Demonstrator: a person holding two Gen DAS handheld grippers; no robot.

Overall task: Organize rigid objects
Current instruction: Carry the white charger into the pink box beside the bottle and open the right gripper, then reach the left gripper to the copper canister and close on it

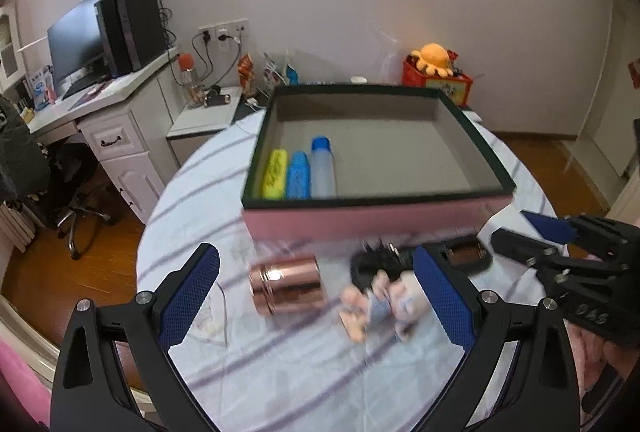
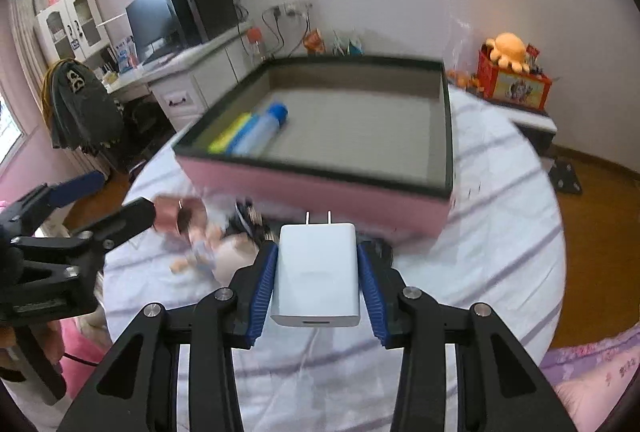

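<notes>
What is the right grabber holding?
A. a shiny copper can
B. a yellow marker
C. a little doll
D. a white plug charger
D: in the right wrist view the white plug charger sits squeezed between the blue pads of the right grabber, prongs pointing toward the pink box.

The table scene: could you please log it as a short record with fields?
table: round, striped cloth
box: pink, open, dark rim
in box: yellow marker, blue marker, bottle, side by side at its left
right gripper: shut on white charger, prongs toward the box
left gripper: open, holds nothing
loose on cloth: copper can on its side, small doll, black cable
</notes>
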